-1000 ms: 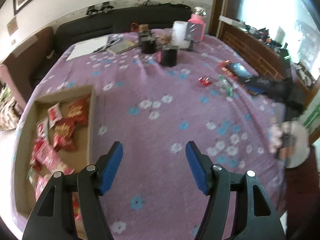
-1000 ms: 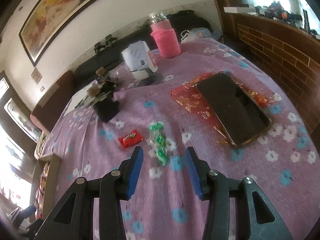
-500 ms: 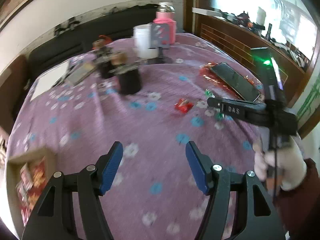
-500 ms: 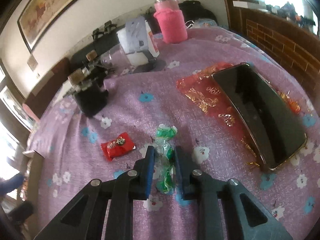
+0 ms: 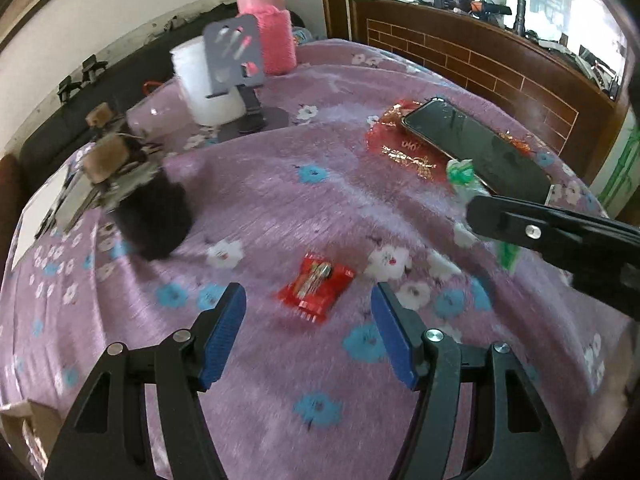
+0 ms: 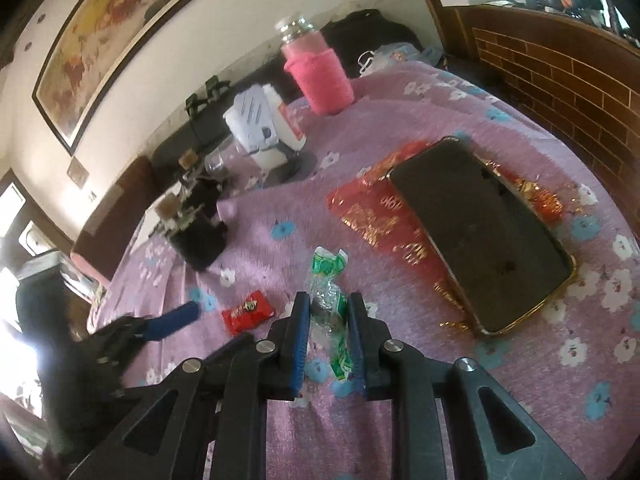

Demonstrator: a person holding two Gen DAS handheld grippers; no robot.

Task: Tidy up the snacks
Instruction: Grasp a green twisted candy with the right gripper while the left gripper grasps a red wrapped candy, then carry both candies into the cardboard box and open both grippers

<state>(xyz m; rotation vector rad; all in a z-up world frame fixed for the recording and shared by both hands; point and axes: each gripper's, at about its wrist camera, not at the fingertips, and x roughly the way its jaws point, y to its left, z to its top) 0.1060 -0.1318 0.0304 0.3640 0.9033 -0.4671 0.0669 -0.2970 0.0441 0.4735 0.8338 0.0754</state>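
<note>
A small red snack packet (image 5: 316,286) lies on the purple flowered tablecloth (image 5: 280,200), just ahead of and between the tips of my open left gripper (image 5: 308,322). It also shows in the right wrist view (image 6: 248,313). My right gripper (image 6: 328,312) is shut on a green and clear snack wrapper (image 6: 326,280), held just above the cloth. In the left wrist view the right gripper (image 5: 560,236) comes in from the right with the green wrapper (image 5: 464,178) sticking out past it.
A phone (image 6: 480,236) lies on red and gold packaging (image 6: 372,216) at the right. A black pot (image 5: 150,216), white container (image 5: 208,80), phone stand (image 5: 236,56) and pink bottle (image 5: 270,34) stand farther back. A cardboard box corner (image 5: 20,424) shows at lower left.
My left gripper swung right from the snack box to the red packet. My right gripper closed on the green wrapper and raised it slightly.
</note>
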